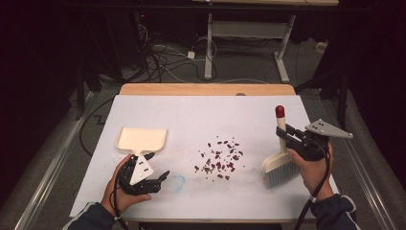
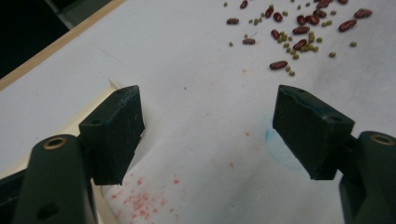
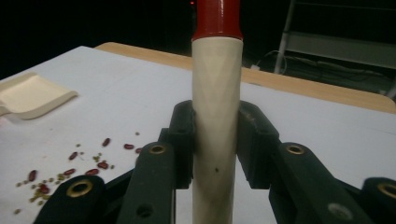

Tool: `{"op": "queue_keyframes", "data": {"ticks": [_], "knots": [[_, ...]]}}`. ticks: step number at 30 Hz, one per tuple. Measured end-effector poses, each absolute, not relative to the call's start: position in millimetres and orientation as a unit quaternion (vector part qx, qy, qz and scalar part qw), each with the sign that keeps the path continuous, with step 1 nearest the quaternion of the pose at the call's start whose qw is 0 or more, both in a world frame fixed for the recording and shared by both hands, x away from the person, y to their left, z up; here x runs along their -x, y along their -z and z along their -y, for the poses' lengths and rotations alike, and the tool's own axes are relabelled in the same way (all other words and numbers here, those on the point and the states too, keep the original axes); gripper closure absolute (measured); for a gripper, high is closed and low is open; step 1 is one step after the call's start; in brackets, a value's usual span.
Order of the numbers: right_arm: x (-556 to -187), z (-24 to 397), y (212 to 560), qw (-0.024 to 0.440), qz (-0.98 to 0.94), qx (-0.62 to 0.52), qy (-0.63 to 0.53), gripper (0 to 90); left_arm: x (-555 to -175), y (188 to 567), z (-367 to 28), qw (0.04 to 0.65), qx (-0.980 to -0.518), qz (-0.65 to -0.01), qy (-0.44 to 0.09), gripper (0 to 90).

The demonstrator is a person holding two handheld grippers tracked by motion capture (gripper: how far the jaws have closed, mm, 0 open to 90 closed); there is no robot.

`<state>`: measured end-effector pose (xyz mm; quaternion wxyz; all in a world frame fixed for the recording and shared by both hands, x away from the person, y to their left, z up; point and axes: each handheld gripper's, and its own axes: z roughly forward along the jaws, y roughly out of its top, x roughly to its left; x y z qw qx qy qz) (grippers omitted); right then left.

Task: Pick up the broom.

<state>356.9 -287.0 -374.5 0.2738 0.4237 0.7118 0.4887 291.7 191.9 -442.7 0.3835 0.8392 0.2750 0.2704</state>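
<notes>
- The right gripper [image 1: 293,137] is clamping its jaws on the pale handle of the hand brush [image 1: 279,162]; the right gripper view is showing both pads pressing the handle [image 3: 217,116] from either side, below its red tip.
- The brush is standing nearly upright to the right of the spilled beans [image 1: 219,158], bristles down, at or just above the white sheet, red tip pointing up. Held this way, it is probably being readied to sweep the beans leftward.
- The left gripper [image 1: 143,179] is resting low with its jaws standing wide apart and nothing between them; in the left gripper view the bare sheet is showing between the two pads [image 2: 114,128].
- The dustpan [image 1: 141,140] is lying flat to the left of the beans, its handle pointing back at the left gripper and lying just beside it. The gripper seems to be lining up to take the handle, so the pan can be held as the catching side.
- The beans, dark red ones mixed with small green ones [image 2: 299,35], are lying loosely scattered between the dustpan and the brush.
- The worktop [image 1: 206,89] under the sheet is leaving open room on every side of the beans, and the path from brush to dustpan is looking unobstructed.
- The brush is standing nearer the sheet's right edge than the beans are, so a stroke should be going inward, away from that edge.
</notes>
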Motion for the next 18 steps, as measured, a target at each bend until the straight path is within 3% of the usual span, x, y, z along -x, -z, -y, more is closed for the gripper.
{"op": "queue_keyframes", "data": {"ticks": [13,18], "knots": [[-329,239,348,0.302,-0.701,-0.379,-0.524,69.9,-285,411,-136,0.471,-0.832,-0.212,-0.203,23.2],[-327,215,346,0.306,-0.704,-0.364,-0.528,69.9,-288,397,-82,0.521,-0.82,-0.17,-0.166,23.3]]}}
